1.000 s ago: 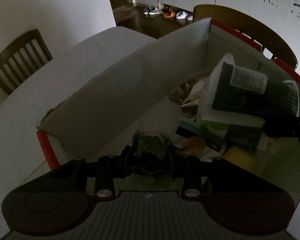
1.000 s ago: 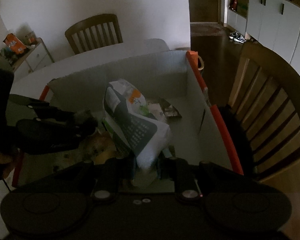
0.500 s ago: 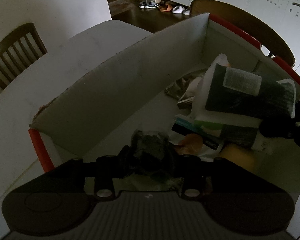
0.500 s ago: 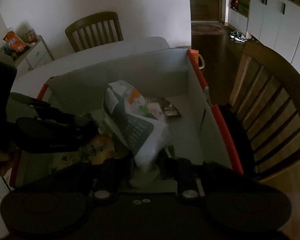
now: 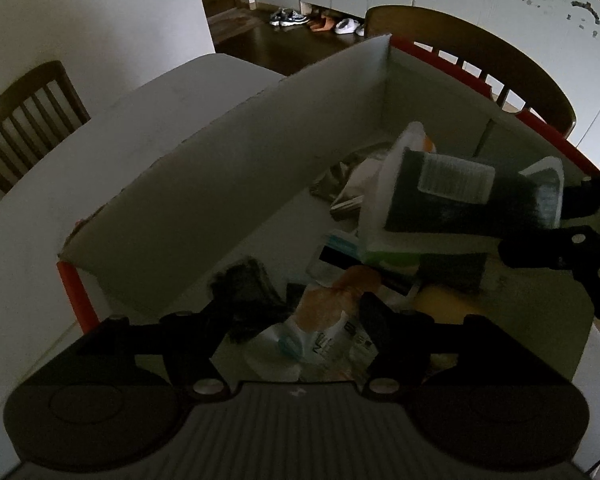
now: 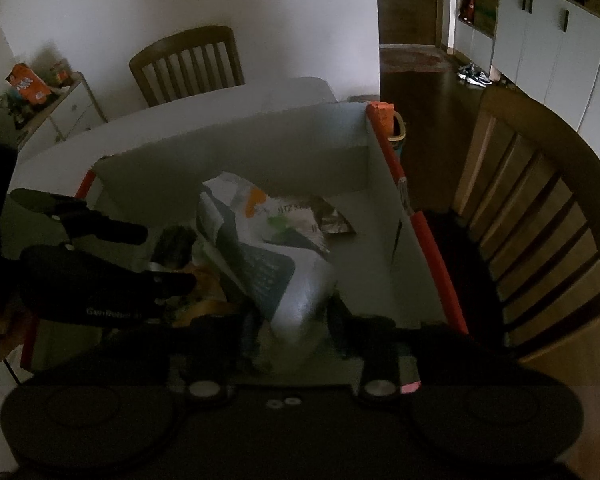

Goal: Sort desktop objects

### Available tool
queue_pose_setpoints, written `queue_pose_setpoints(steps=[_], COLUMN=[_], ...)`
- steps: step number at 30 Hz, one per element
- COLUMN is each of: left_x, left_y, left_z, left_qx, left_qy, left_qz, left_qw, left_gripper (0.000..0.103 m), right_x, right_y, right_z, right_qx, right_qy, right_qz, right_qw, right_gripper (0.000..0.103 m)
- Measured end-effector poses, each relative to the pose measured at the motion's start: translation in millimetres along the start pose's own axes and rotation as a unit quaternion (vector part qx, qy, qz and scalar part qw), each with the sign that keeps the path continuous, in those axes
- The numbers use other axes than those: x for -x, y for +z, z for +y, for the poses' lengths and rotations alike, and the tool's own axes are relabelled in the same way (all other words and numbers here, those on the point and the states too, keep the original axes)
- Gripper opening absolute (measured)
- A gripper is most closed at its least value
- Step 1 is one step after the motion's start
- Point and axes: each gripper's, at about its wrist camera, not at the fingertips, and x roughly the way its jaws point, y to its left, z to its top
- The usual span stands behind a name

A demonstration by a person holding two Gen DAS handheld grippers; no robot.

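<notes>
One box [image 5: 228,184], two chairs [image 5: 24,120]

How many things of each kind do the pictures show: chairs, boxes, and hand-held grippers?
Chairs: 2, one behind the table, one beside the box.
Boxes: 1.
Hand-held grippers: 2, left hand-held gripper, right hand-held gripper.
Total: 5.

Packets [image 5: 440,200] lie heaped in the box [image 5: 228,184], which sits on the table [image 5: 100,152].

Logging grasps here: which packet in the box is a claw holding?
The large white-and-dark bag, pinched in the right claw; the small dark packet and the others lie loose in the box.
</notes>
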Motion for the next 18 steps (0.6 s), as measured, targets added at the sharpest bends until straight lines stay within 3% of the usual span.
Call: queue_pose_setpoints(steps=[3,6,18], left_x=[5.6,13.7,47.9], left_y=[0.1,-1.9,-12.8], left_z=[-2.7,-3.4,1.5], left_qx=[0.003,0.01,0.031], left_qy=[0.001,0.006,0.005], left_qz=[-0.004,-0.011,-0.048], left_qw=[1.0,0.9999,0.9984], left_gripper=[0.069,0.077,0.077], right_x=[4.7,10.1,31.1], right_y=[0.7,0.9,-0.2], right_z=[-2.1,-1.8,6.9], right_qx=[0.0,0.005,0.011], right_qy=[0.001,0.002,0.017], right_qz=[-0.004,-0.011,-0.032], right_qw=[1.0,1.0,0.999], right_gripper=[0.043,0.05,0.057])
